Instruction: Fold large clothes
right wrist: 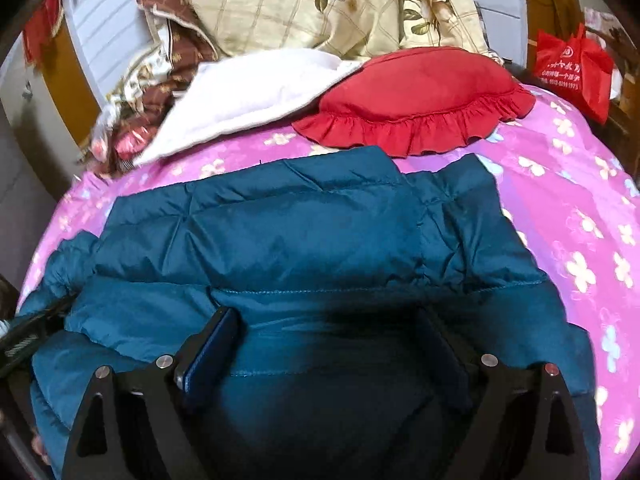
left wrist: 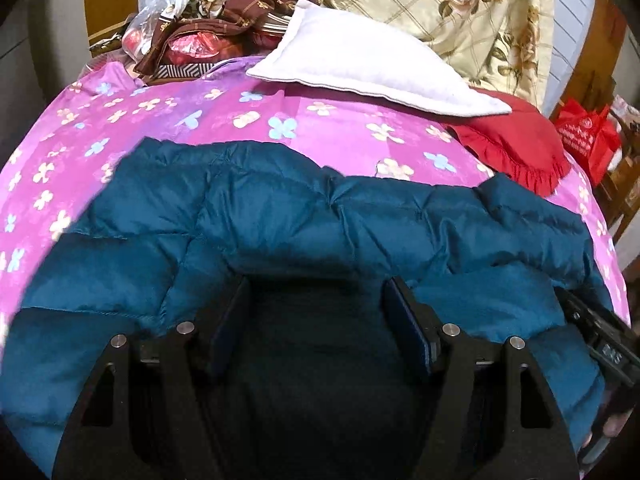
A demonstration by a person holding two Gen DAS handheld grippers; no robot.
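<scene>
A teal quilted down jacket (left wrist: 280,216) lies spread on a pink flowered bedspread (left wrist: 224,112). My left gripper (left wrist: 316,284) is open, its fingers set apart low over the jacket's near part, with fabric between and below them. In the right wrist view the jacket (right wrist: 304,236) lies across the bedspread (right wrist: 568,216), and my right gripper (right wrist: 326,316) is open over its near quilted panel. The other gripper shows at the right edge of the left wrist view (left wrist: 604,344) and at the left edge of the right wrist view (right wrist: 28,336).
A white pillow (left wrist: 360,56) and a red frilled cushion (right wrist: 416,96) lie behind the jacket. A cream rose-patterned quilt (left wrist: 452,4) and brown floral bedding (left wrist: 224,8) are piled at the headboard. A red bag (right wrist: 576,68) stands beside the bed on the right.
</scene>
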